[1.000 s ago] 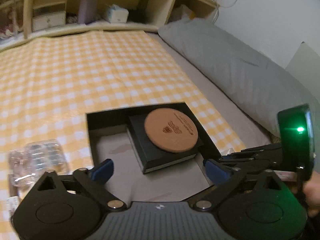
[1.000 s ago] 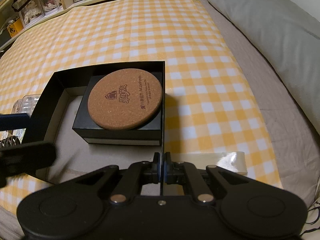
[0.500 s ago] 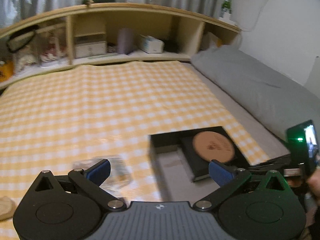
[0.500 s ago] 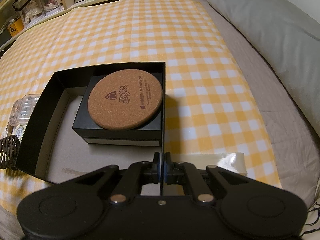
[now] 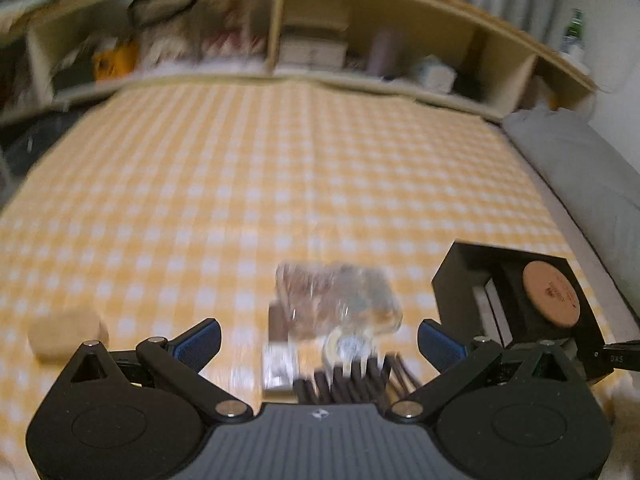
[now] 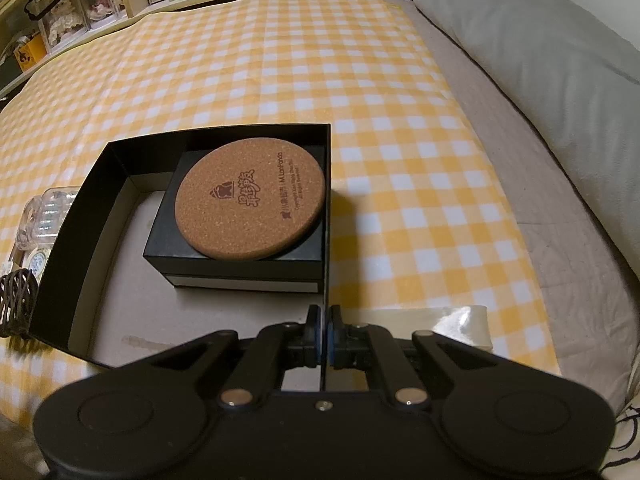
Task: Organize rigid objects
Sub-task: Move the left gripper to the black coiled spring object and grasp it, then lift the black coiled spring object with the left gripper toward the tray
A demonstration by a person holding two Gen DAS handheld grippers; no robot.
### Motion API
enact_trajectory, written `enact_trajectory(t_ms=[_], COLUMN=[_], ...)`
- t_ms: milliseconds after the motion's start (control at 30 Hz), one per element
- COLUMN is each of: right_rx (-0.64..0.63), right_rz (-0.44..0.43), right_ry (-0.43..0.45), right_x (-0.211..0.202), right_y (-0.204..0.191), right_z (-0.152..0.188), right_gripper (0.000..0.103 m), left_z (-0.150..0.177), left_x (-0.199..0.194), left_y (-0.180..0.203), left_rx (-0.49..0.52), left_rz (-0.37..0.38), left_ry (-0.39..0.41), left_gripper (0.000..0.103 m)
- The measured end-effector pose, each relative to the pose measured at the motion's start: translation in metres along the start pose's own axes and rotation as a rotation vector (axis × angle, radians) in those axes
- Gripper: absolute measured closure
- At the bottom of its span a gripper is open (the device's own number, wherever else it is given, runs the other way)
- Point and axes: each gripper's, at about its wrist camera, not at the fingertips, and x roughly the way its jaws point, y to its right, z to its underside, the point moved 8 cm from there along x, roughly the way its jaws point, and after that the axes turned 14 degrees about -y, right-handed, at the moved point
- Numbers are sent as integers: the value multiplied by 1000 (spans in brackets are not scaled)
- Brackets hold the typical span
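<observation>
A bed carries everything here, spread with a yellow-and-white checked cloth (image 6: pixel 280 64) that leaves a strip of grey sheet (image 6: pixel 532 208) bare along one side, where a long grey pillow (image 6: pixel 552 52) lies. Beyond the cloth's far edge runs a low wooden shelf unit (image 5: pixel 280 20) with open compartments holding small drawers, boxes and clear containers; the left wrist view of it is blurred.

An open black box (image 6: pixel 76 240) sits on the cloth near the sheet. Inside it, against one wall, lies a smaller closed black box (image 6: pixel 240 268) with a round cork coaster (image 6: pixel 250 198) resting on its top. The right claw (image 6: pixel 325 336) is pinched onto the thin upright wall of the open box, its pads pressed to either side.

The left claw (image 5: pixel 318 342) stands wide apart with nothing between its pads, above a clear plastic case (image 5: pixel 340 300) and a dark ribbed object (image 5: pixel 352 380) just beside the open box. A pale round piece (image 5: pixel 66 336) lies well apart on the cloth.
</observation>
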Motion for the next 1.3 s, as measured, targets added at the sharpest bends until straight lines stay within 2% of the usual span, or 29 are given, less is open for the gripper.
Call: enact_trajectory(t_ms=[167, 200, 233, 367, 433, 567, 600, 633, 667, 733, 833, 933, 1033, 1100, 1133, 1200, 1267, 1300], right_rx=[-5, -5, -6, -12, -14, -15, -16, -16, -15, -15, -15, -16, -15, -15, -15, -15, -15, -15], right_rz=[8, 9, 10, 15, 16, 17, 17, 17, 17, 16, 15, 17, 15, 16, 16, 16, 16, 16], right_ry=[-1, -1, -1, -3, -4, -5, -6, -6, -5, -6, -8, -8, -8, -7, -7, -7, -7, -7], right_x=[0, 0, 0, 2, 3, 3, 4, 4, 4, 4, 5, 6, 6, 6, 6, 6, 6, 6], right_y=[2, 3, 3, 3, 3, 3, 3, 3, 3, 3, 3, 4, 4, 4, 4, 3, 3, 3], right_z=[-1, -1, 0, 0, 0, 1, 1, 1, 1, 1, 1, 1, 2, 2, 2, 2, 2, 2], right_gripper=[99, 99, 99, 99, 99, 99, 99, 99, 99, 99, 99, 99, 99, 99, 99, 99, 99, 99], left_z=[23, 26, 29, 34, 36, 36, 35, 35, 35, 31, 26, 22, 23, 29, 35, 50, 63, 66], left_x=[16, 18, 19, 28, 34, 42, 43, 44, 44, 38, 26, 12, 0, 0, 1, 6, 5, 4], left_y=[-6, -7, -7, -15, -20, -18, -16, -14, -11, -3, 8, 17, 32, 44, 51, 69, 85, 89], left_rx=[-160, -183, -194, -237, -268, -281, -275, -264, -247, -175, -66, 85, 281, 396, 452, 544, 628, 642], left_rz=[131, 153, 162, 161, 166, 199, 203, 206, 211, 210, 175, 56, -83, -130, -129, -76, -25, -1], left_ry=[-129, -143, -150, -177, -203, -232, -234, -235, -231, -190, -129, -33, 59, 79, 74, 33, 32, 24], left_gripper=[1, 5, 13, 30, 43, 56, 63, 80, 81, 93, 97, 99, 99, 99, 99, 99, 98, 93])
